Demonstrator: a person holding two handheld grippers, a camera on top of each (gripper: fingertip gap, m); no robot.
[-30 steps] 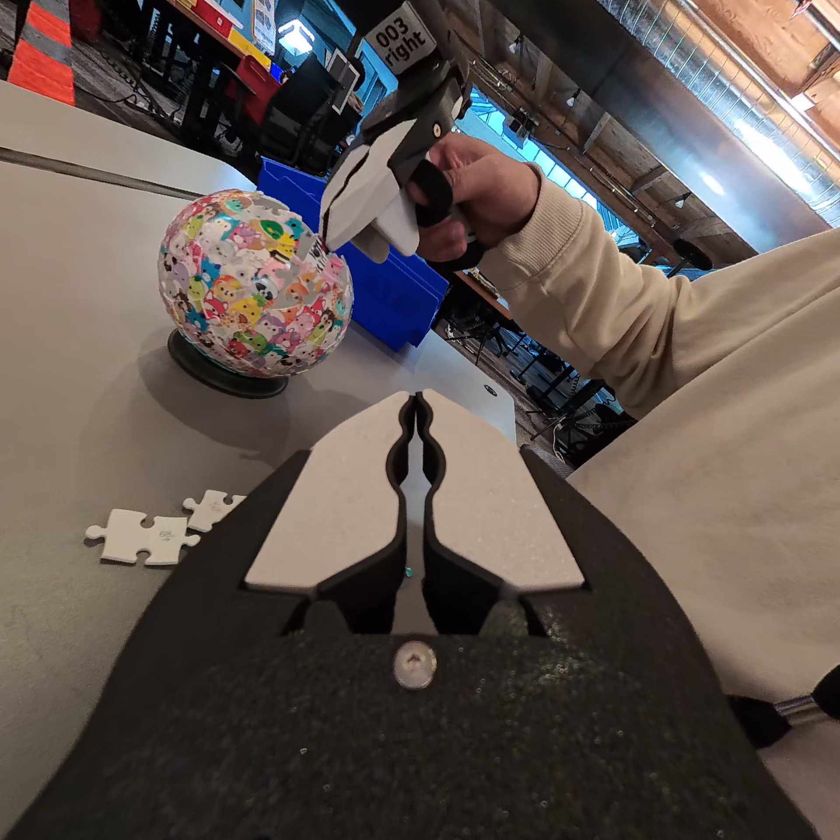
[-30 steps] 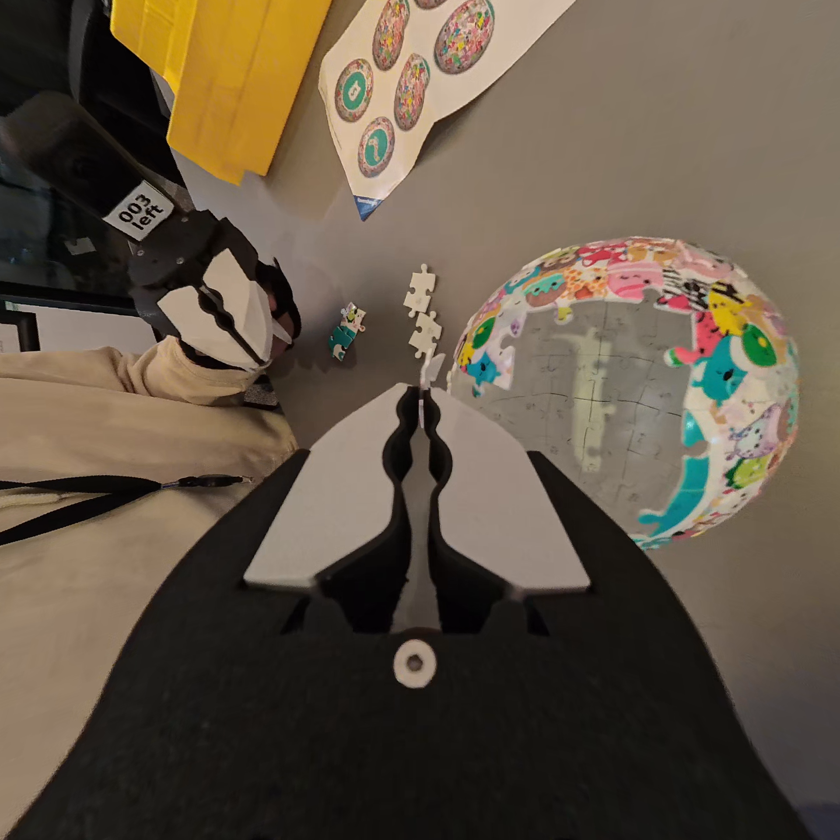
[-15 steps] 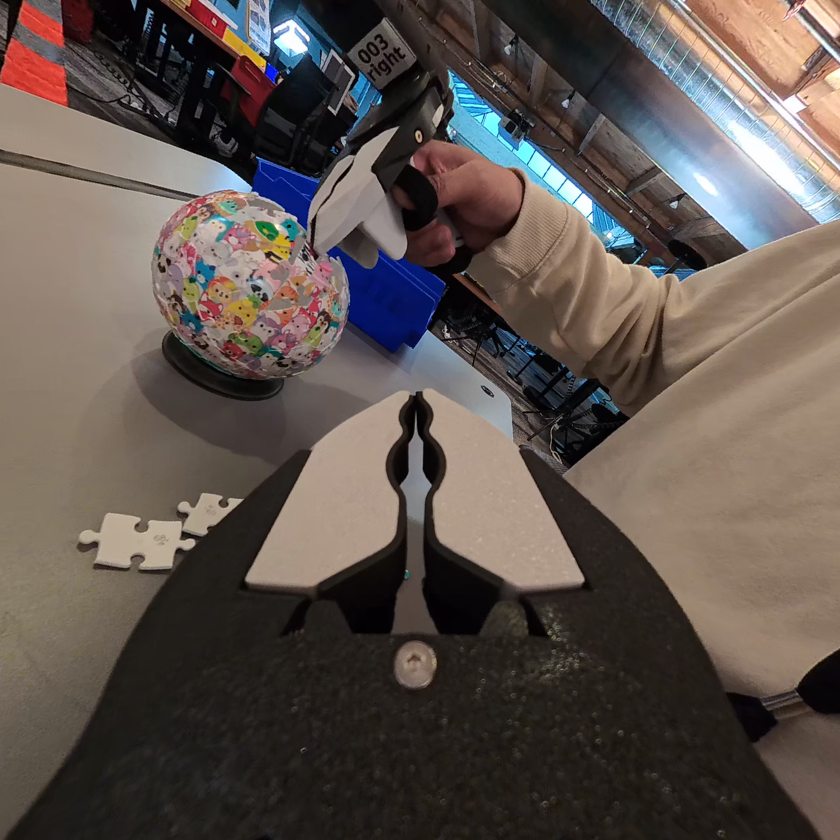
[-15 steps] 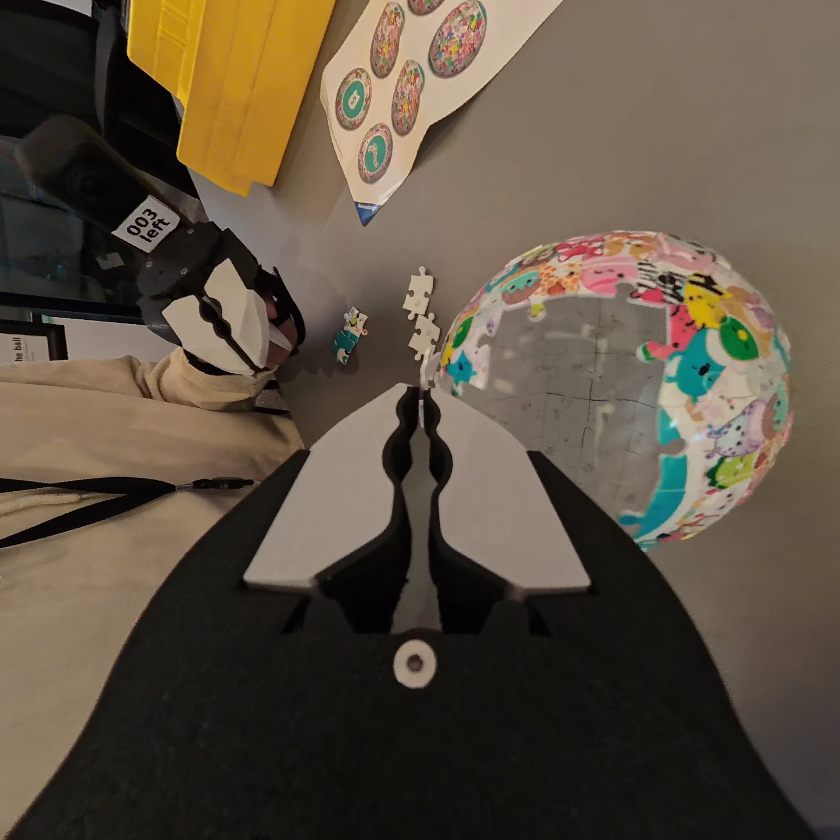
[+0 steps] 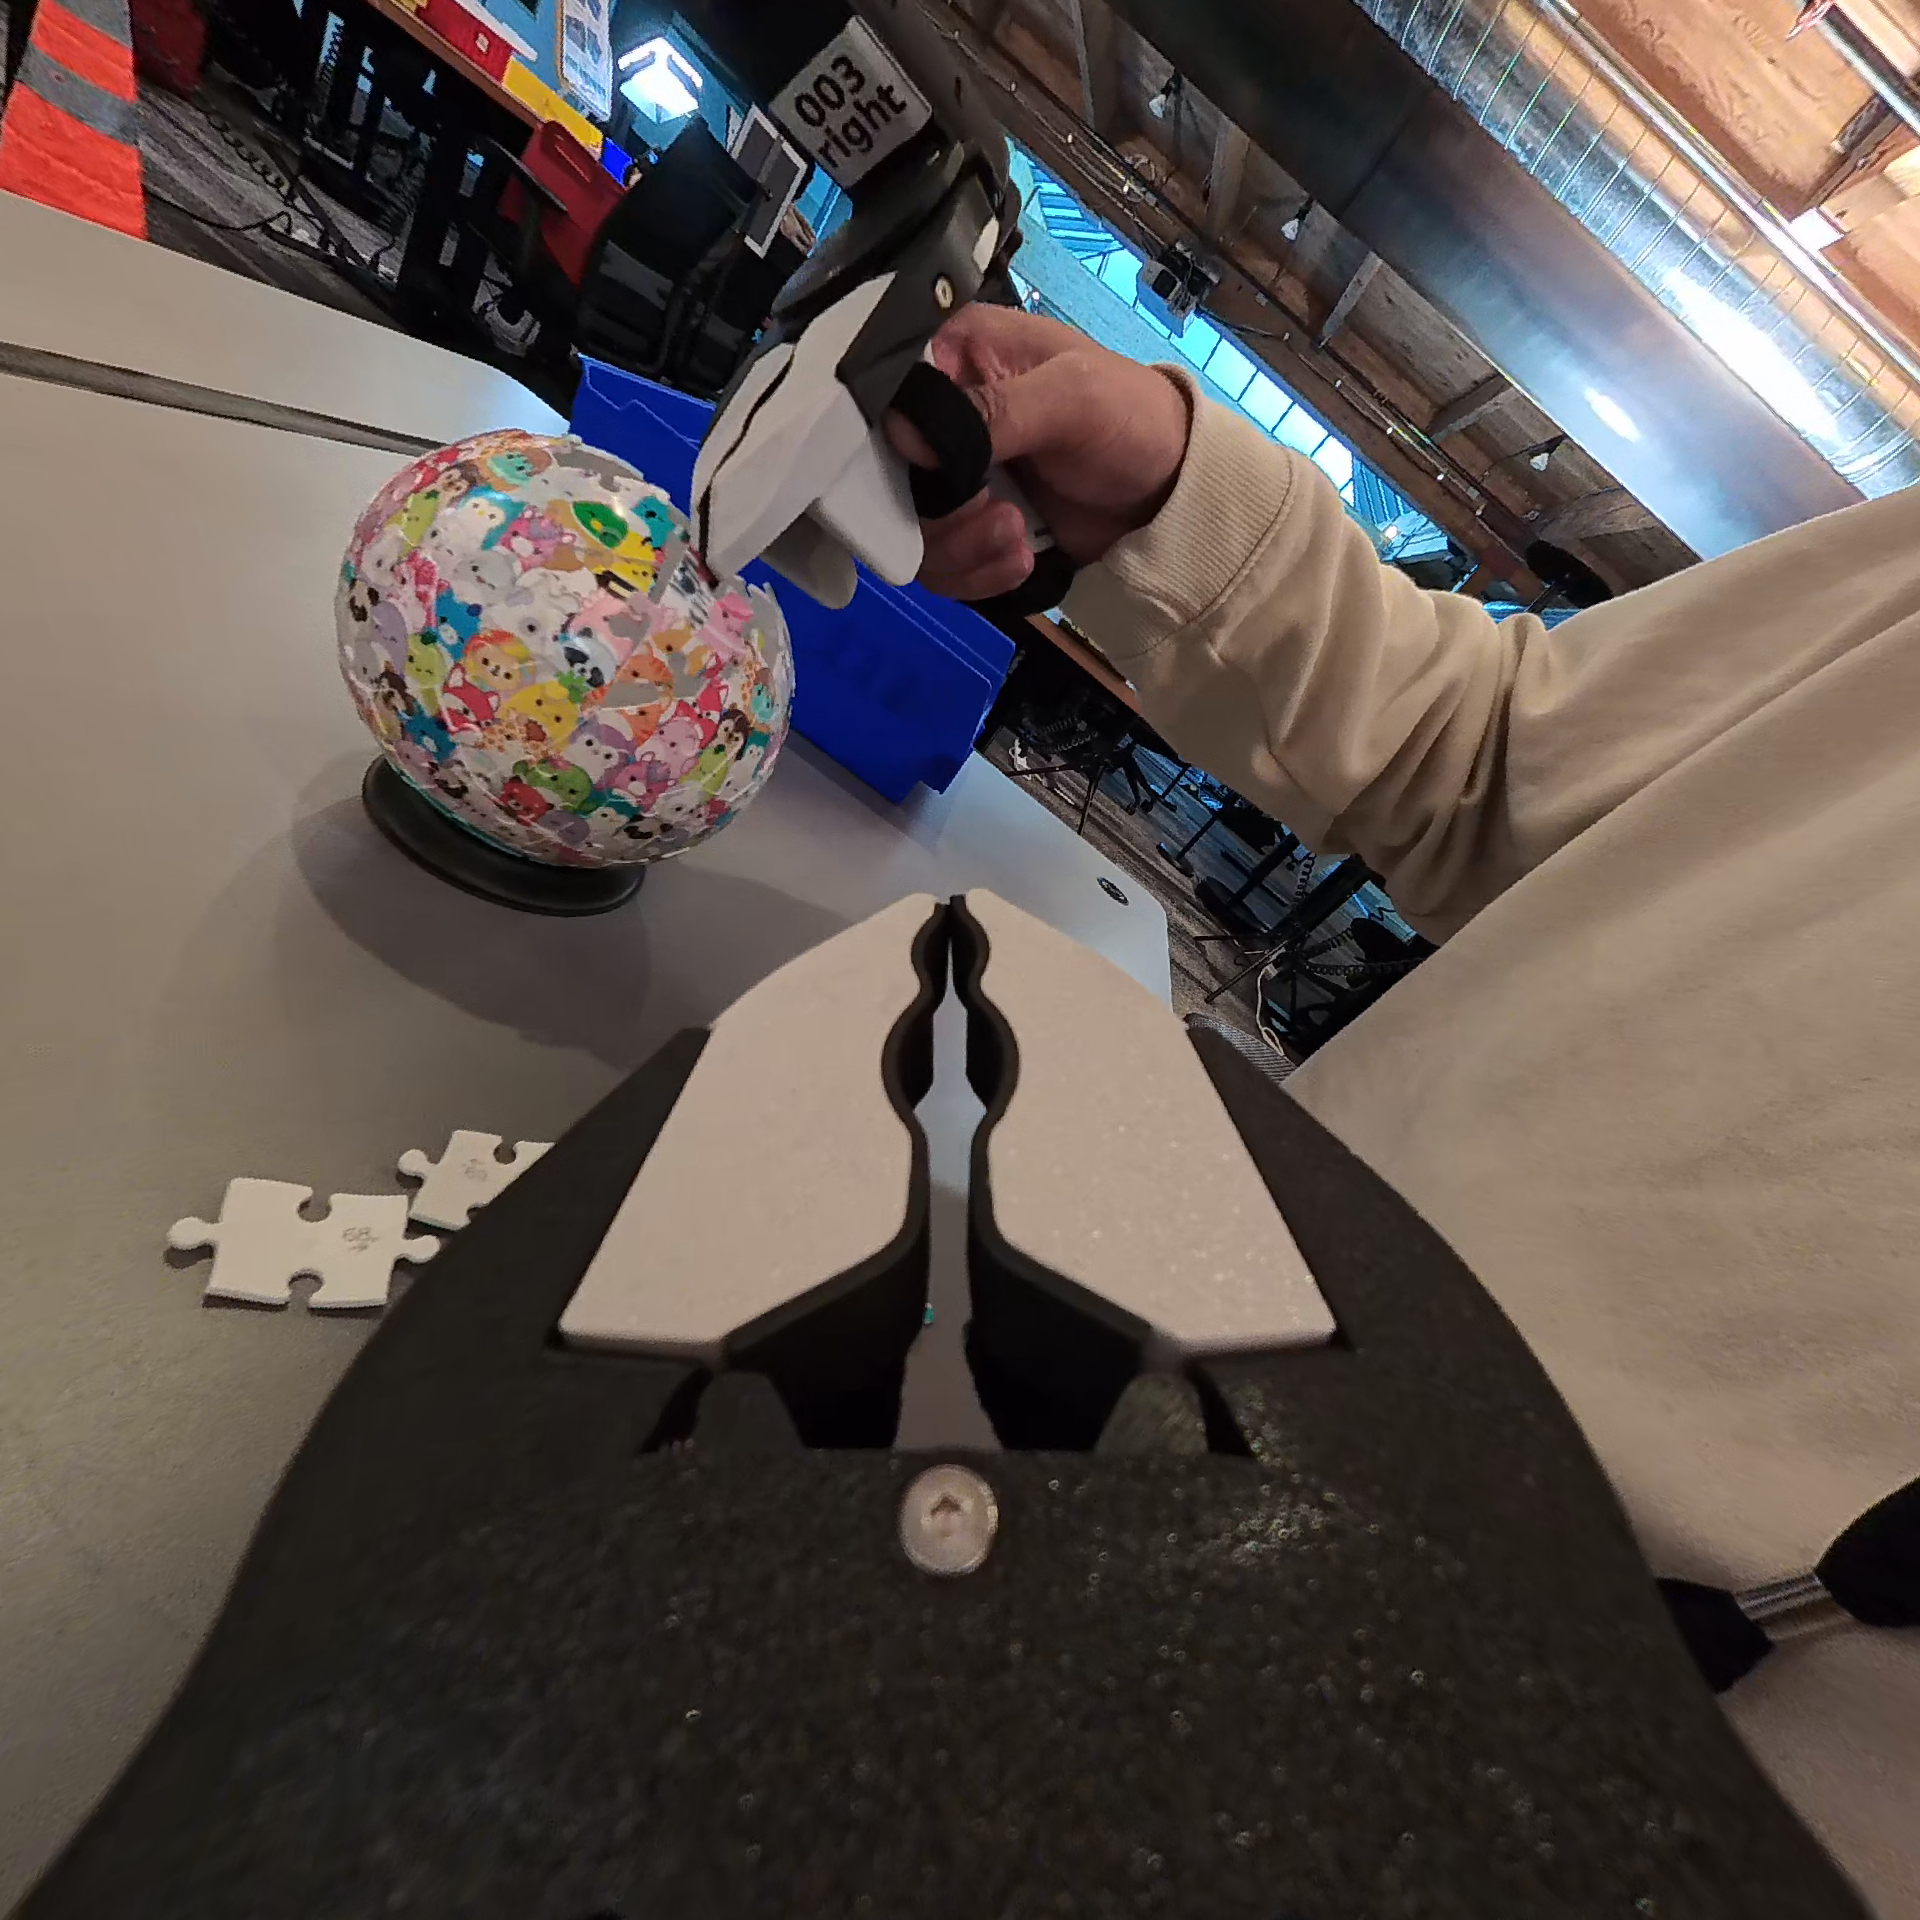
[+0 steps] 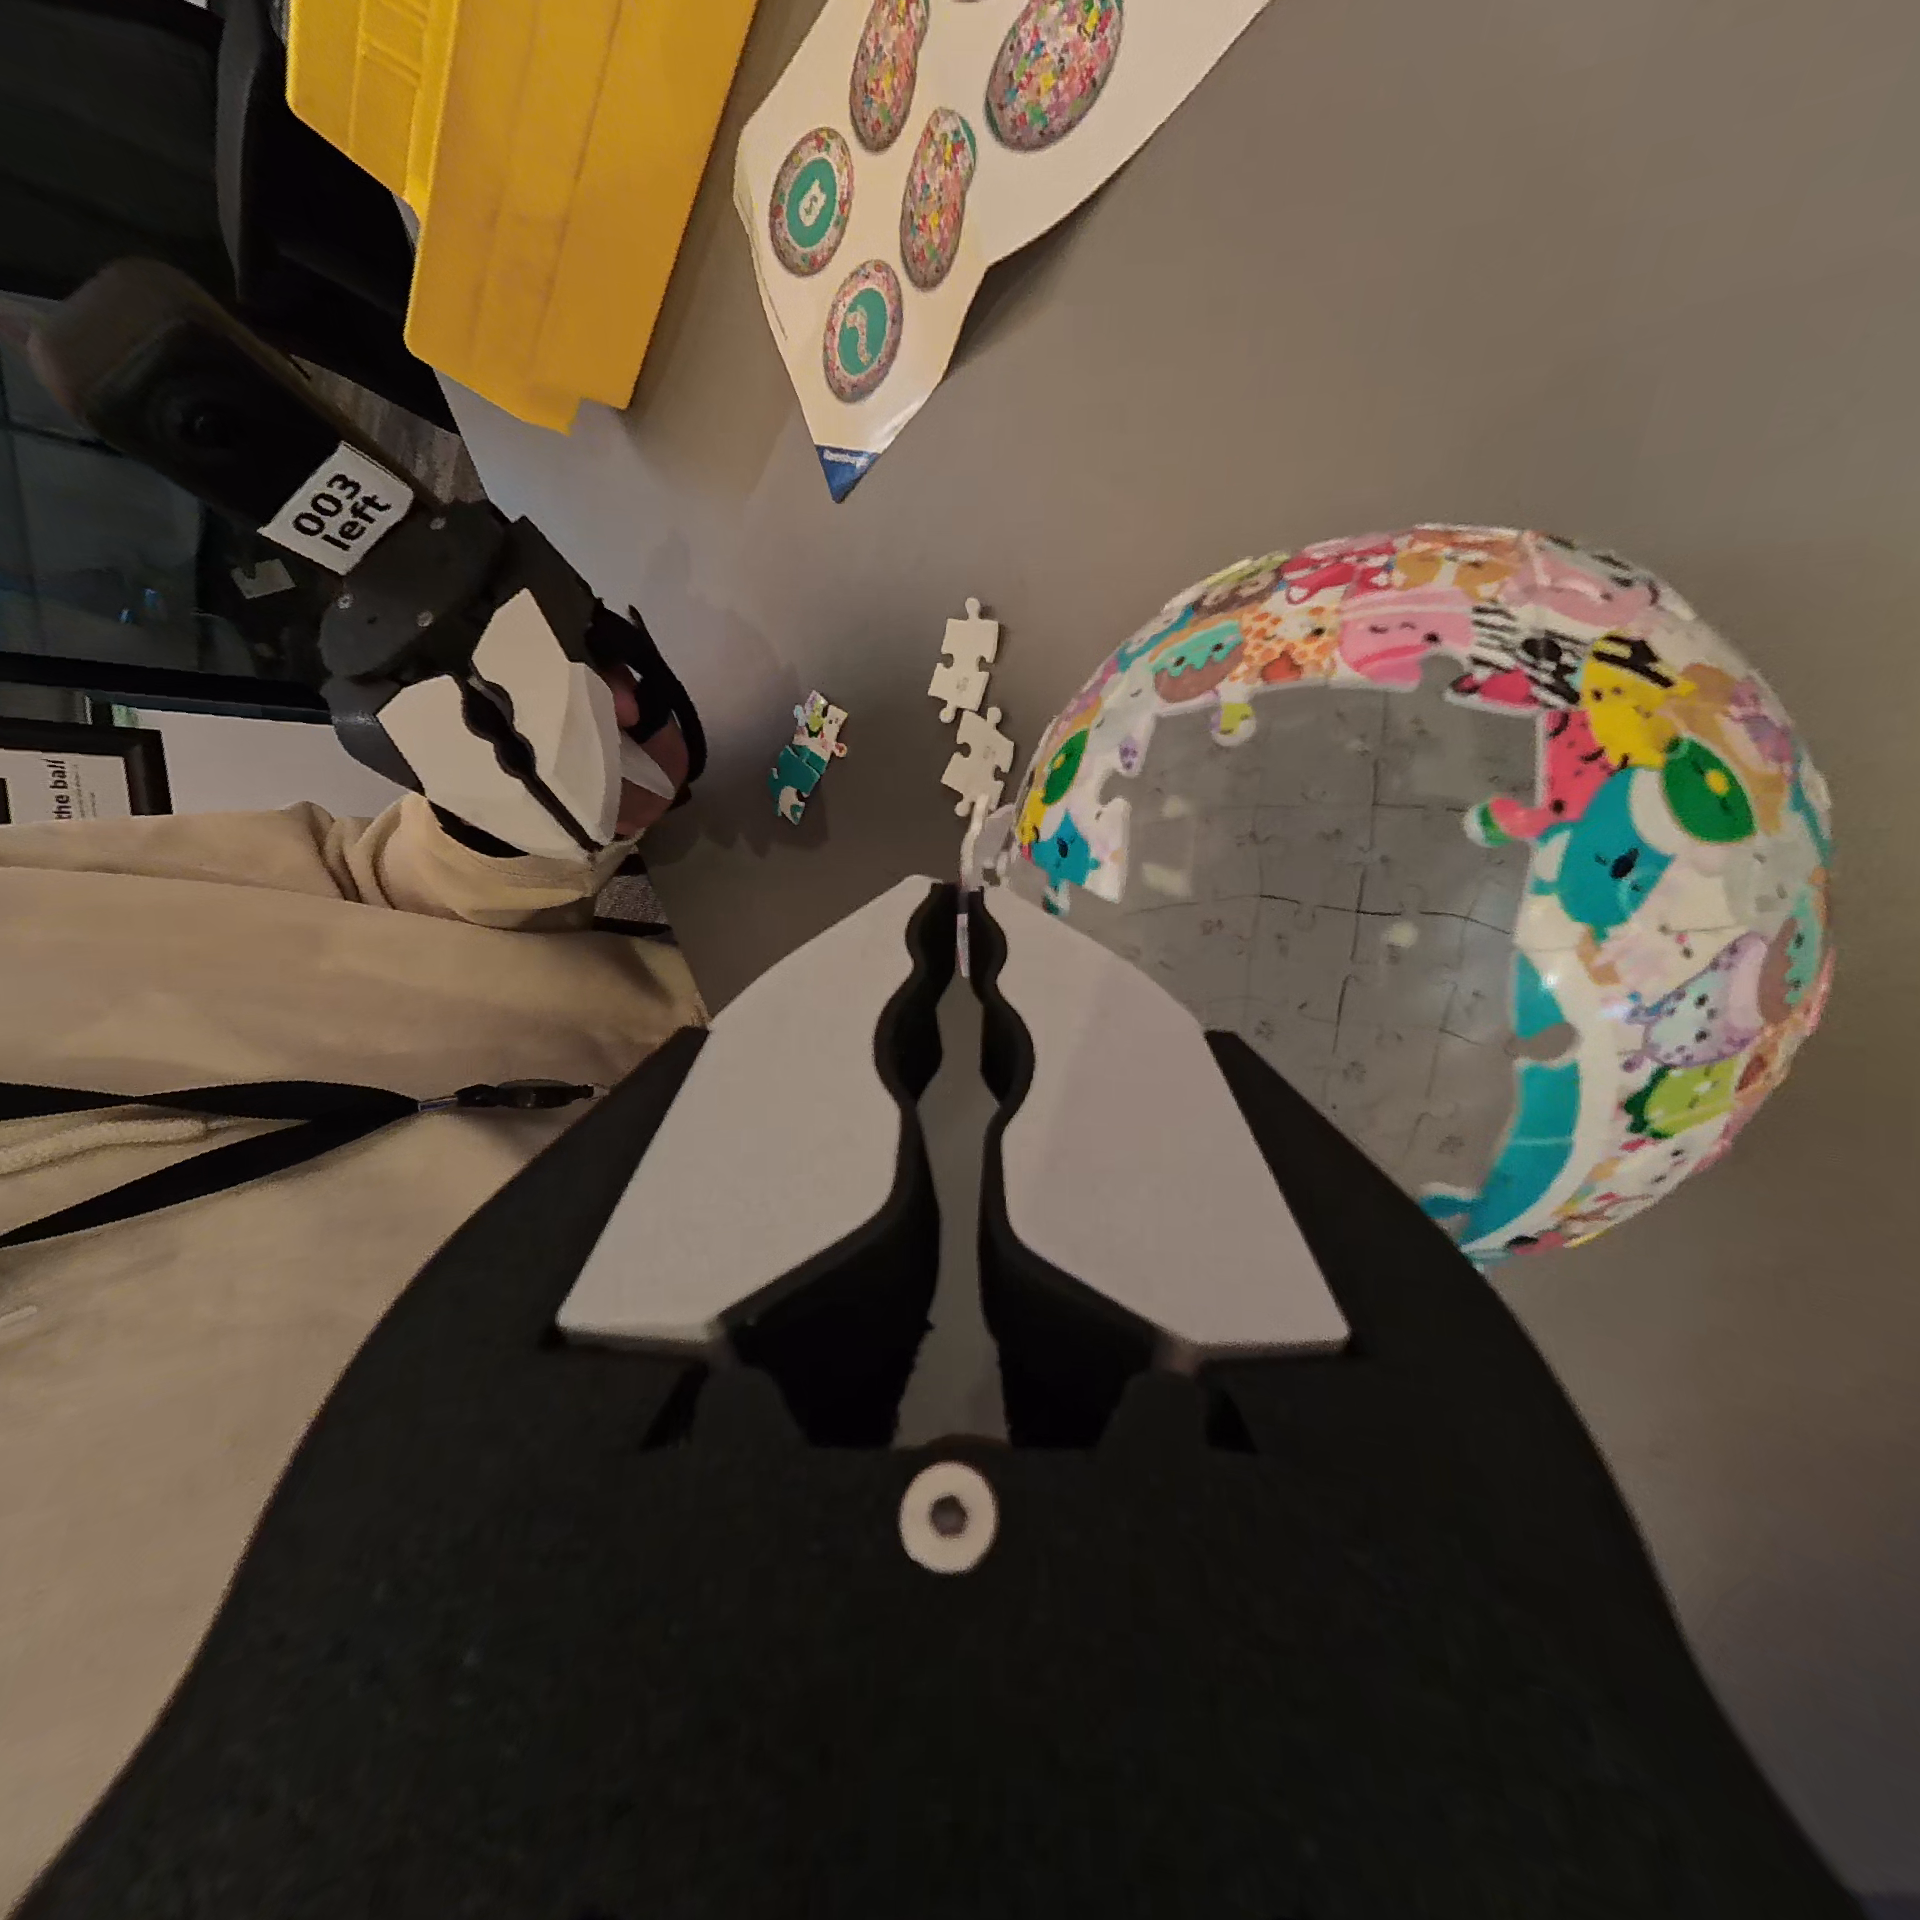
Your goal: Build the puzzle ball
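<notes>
Grey surface [image 5: 156, 727] carries the puzzle ball [image 5: 561, 655] on a dark stand [image 5: 488, 862], its top unfinished. Right gripper [image 6: 961, 904] pinches a piece [image 6: 977, 842] at the opening's rim. Left gripper [image 5: 949, 914], pressed together and empty, hangs near two white loose pieces [image 5: 312, 1242].
</notes>
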